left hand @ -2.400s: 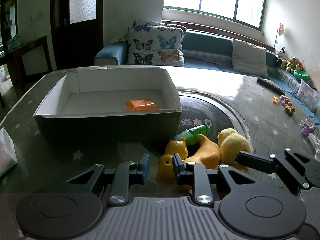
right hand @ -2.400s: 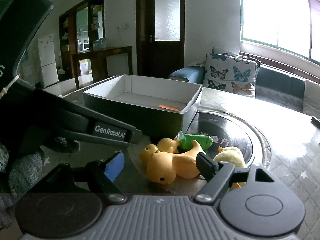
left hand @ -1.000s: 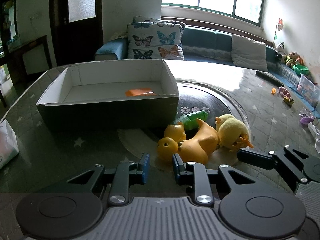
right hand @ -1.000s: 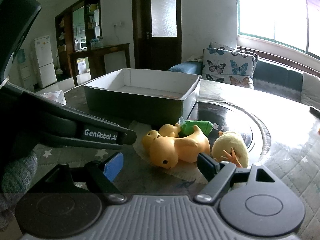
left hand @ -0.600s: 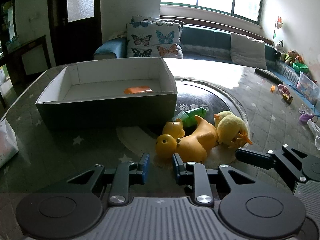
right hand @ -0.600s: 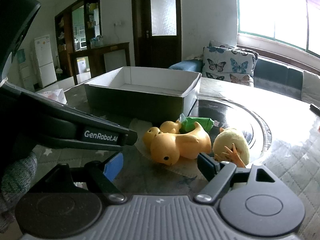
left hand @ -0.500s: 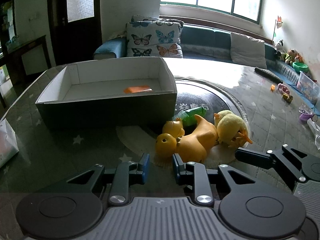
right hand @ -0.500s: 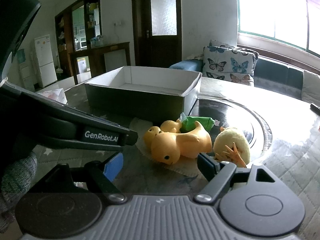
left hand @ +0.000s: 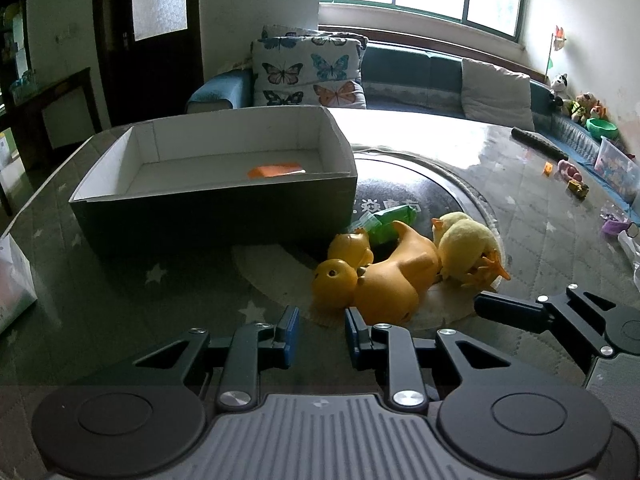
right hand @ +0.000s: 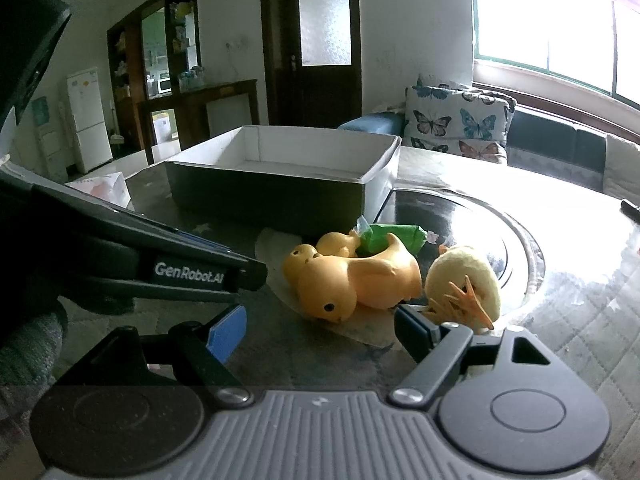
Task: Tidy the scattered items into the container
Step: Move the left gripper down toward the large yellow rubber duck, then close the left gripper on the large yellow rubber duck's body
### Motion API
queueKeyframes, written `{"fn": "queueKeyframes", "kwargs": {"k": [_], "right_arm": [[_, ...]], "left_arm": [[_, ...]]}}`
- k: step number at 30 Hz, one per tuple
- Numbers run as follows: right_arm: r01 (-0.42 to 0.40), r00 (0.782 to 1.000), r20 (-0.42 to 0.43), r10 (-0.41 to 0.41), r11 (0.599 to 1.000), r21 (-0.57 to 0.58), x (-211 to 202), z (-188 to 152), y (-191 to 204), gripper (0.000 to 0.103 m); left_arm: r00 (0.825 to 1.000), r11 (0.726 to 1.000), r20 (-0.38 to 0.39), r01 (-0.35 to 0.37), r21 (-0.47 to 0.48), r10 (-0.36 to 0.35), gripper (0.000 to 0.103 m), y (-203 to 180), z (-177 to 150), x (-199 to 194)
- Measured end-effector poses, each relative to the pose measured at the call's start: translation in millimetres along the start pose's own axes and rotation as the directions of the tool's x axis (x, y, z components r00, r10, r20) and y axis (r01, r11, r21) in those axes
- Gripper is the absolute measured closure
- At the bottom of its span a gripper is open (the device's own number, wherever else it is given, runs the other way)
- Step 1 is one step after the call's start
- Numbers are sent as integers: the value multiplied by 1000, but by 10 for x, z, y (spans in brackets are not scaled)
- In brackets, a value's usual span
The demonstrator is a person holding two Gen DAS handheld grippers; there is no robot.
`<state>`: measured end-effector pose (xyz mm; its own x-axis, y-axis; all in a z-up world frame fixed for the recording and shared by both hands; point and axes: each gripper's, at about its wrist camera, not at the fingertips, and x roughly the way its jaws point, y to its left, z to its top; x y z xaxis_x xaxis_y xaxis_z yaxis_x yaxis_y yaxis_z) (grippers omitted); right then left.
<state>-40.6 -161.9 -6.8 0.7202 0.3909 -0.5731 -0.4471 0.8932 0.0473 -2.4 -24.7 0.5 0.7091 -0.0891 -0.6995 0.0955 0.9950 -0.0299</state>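
A white-lined, dark-walled box [left hand: 216,220] stands on the table with a flat orange item [left hand: 274,170] inside. Just right of it lie a big orange duck [left hand: 384,280], a small orange duck [left hand: 350,246], a green packet [left hand: 390,218] and a yellow plush chick [left hand: 466,250]. My left gripper [left hand: 318,328] is narrowly open and empty, its tips just short of the big duck's head. In the right wrist view, my right gripper [right hand: 320,332] is wide open in front of the big duck [right hand: 352,276], with the plush chick [right hand: 464,284] by its right finger.
A white paper bag [left hand: 14,280] sits at the table's left edge. A dark round turntable [left hand: 400,196] lies behind the toys. A black stick-like object [left hand: 538,146] and small toys [left hand: 572,172] are at the far right. A sofa with butterfly cushions [left hand: 312,72] stands beyond.
My left gripper has drawn back, so the big duck's head now lies ahead of its tips instead of between them. The plush chick now shows its orange feet. Both grippers kept their openings.
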Motion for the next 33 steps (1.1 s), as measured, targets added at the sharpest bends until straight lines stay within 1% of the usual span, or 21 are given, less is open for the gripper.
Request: {"fn": "queueKeyframes", "kwargs": {"k": [11,14,22,27,33], "right_arm": [[7,1000,-22,-7,1000,15,120,-8,-92,20],[8,1000,-28,-7,1000,14,161,-2,-108,20],[-1,999,-42,2,1000,17,280,21,-142,20],[-2,999,-48,2,1000,18,345,39,-166,20],[-8,999,-53,9,1000,28,397,59,-211,20]], "left_arm": [[999,999,7,35,23,-35,76,-11,48,18],[999,998,7,54,27,-54,76,-4,64,29],[994,992,27,103,72,-105,76,-46,145,4],[989,983,27,142,117,-146,76,-103,214,36],[981,965,18,185,183,-192,76,-187,284,97]]}}
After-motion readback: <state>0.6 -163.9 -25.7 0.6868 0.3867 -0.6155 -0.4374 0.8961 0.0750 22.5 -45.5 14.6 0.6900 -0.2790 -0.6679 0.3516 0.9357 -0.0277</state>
